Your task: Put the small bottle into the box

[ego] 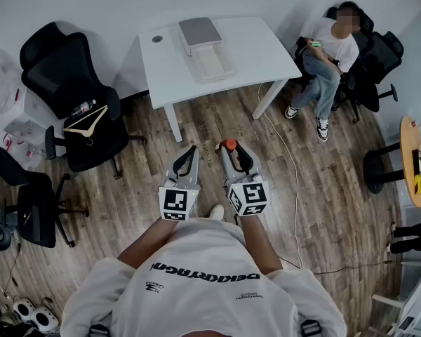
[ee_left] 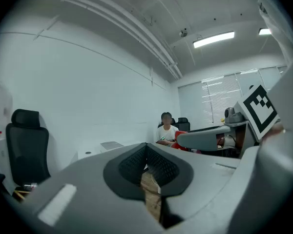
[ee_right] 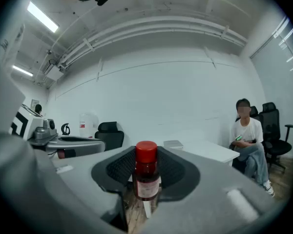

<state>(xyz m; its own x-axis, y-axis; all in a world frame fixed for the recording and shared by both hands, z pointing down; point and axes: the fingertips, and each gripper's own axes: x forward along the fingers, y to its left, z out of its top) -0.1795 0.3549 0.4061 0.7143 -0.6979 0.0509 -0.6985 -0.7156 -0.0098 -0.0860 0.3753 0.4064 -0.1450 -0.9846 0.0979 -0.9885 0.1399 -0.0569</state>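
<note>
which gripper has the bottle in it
The right gripper: its jaws are closed on the small brown bottle with a red cap. The left gripper has its jaws together with nothing between them.

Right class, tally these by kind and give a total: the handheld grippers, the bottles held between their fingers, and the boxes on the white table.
Grippers: 2, the left gripper and the right gripper
Small bottle: 1, held in the right gripper
Box: 1, on the white table
Total: 4
</note>
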